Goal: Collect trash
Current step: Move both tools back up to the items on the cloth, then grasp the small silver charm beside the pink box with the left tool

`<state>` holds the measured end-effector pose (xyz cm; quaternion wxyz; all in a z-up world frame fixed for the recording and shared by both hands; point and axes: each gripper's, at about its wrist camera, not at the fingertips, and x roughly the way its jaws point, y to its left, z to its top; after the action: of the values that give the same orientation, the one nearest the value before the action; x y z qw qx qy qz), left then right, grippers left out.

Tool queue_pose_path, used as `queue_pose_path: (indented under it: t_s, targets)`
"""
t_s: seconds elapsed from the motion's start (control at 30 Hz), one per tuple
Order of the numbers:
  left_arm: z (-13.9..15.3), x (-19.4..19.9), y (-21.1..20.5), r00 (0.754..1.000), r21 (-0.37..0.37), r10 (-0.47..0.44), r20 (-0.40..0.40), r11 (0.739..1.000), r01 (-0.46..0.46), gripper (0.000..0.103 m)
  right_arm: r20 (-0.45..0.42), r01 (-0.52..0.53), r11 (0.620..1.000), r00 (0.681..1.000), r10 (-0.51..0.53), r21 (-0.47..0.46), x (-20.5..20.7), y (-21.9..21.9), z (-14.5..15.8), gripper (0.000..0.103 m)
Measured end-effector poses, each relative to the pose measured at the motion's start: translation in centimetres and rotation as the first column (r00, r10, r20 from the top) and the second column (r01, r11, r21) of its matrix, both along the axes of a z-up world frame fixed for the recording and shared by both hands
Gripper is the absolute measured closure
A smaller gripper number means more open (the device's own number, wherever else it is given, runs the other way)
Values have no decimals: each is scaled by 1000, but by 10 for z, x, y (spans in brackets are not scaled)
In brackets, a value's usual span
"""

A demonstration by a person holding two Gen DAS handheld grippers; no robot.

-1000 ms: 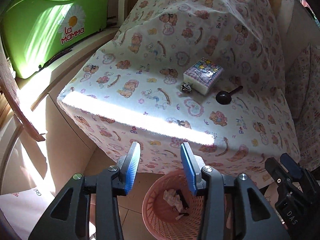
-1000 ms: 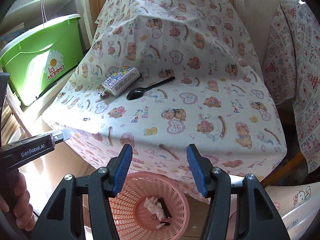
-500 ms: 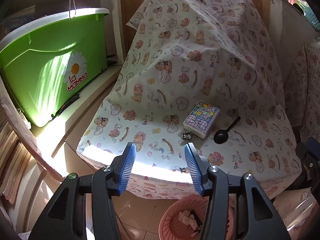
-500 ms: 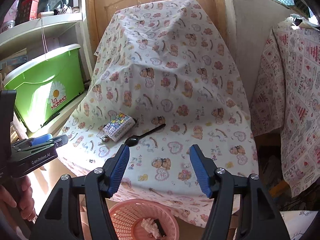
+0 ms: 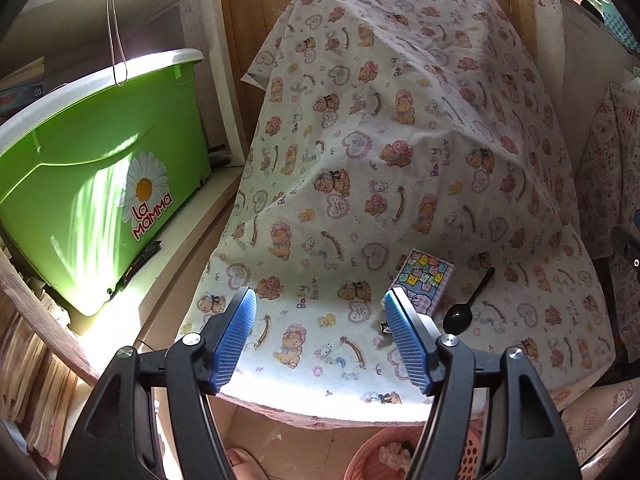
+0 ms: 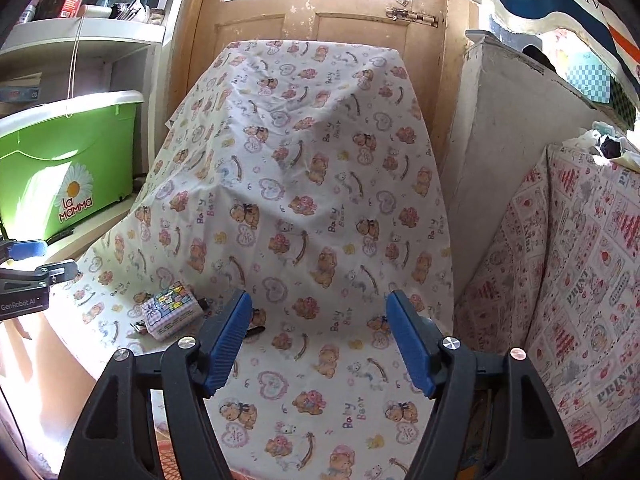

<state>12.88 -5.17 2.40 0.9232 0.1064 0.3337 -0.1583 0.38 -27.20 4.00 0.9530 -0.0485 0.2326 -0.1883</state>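
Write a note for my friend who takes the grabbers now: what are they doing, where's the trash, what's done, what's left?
Left tool: jaws opening, nothing between them.
Right tool: jaws opening too, empty.
On the teddy-print cloth: a small tissue pack, a black spoon beside it, and a tiny dark scrap by the pack's near corner.
Pink basket sits on the floor below the cloth's front edge; some crumpled paper is already in it.
Left to do: pick whatever on the cloth counts as trash, likely the scrap first, and drop it in the basket.
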Motion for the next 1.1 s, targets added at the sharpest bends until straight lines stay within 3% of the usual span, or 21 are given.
queue_pose_path:
  t_s: [0.1,0.27,0.4,0.47,0.73,0.83,0.93,1.1]
  targets:
    - [-11,3,3,1000,-11,12,-22,1000,-13,37,-23,27,999,999,-26,39,3,-8,-17,31]
    - [-36,10,9,990,-67,43,-133,996,-52,37,-76,41,997,996,-35,68,12,-10,-37,31]
    - [-53,22,17,960,-149,70,-270,982,-113,37,-80,41,999,996,-38,31,15,-3,-42,26]
    - [-58,26,21,950,-166,84,-301,976,-139,37,-85,40,999,996,-37,34,16,-2,-44,26]
    - [-59,27,10,964,-115,79,-253,987,-111,37,-100,56,995,994,-48,84,21,-8,-46,25]
    - [-66,29,0,961,-116,29,-275,991,-64,33,-101,67,991,993,-55,116,21,-13,-45,25]
    - [-79,34,-7,941,-142,1,-338,989,-52,31,-102,85,987,992,-71,139,21,-19,-44,24]
    - [-90,37,-16,945,-116,6,-326,992,-47,31,-118,107,980,989,-88,168,23,-26,-47,24]
